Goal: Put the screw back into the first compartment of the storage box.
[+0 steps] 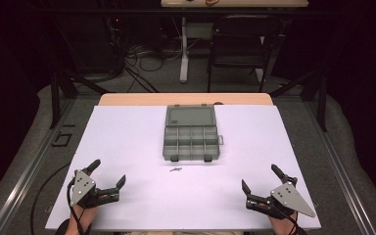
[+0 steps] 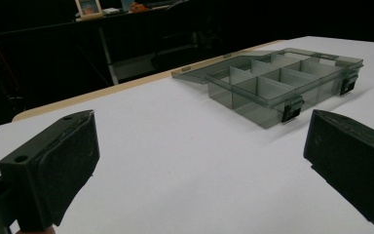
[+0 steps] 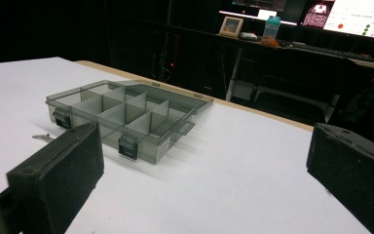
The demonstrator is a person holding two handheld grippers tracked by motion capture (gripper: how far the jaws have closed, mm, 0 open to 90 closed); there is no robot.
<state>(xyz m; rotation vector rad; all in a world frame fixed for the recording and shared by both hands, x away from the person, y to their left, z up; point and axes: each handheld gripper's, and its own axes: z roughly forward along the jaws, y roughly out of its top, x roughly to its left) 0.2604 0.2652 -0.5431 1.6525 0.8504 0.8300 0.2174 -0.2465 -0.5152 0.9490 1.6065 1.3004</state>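
A smoky-grey compartment box (image 1: 191, 141) lies open in the middle of the white table, its lid (image 1: 191, 116) folded flat toward the far side. Its compartments look empty in the left gripper view (image 2: 277, 85) and the right gripper view (image 3: 126, 114). A small metal screw (image 1: 176, 170) lies just in front of the box, also seen at the left of the right gripper view (image 3: 43, 137). My left gripper (image 1: 108, 174) rests open at the near left, nothing between its jaws. At the near right my right gripper (image 1: 260, 177) stands open and empty.
The white mat (image 1: 127, 142) covers a wooden table (image 1: 127, 99). Beyond the far edge stand a black chair (image 1: 242, 41) and a table leg (image 1: 184, 49) among floor cables. Metal rails (image 1: 34, 161) run along both sides.
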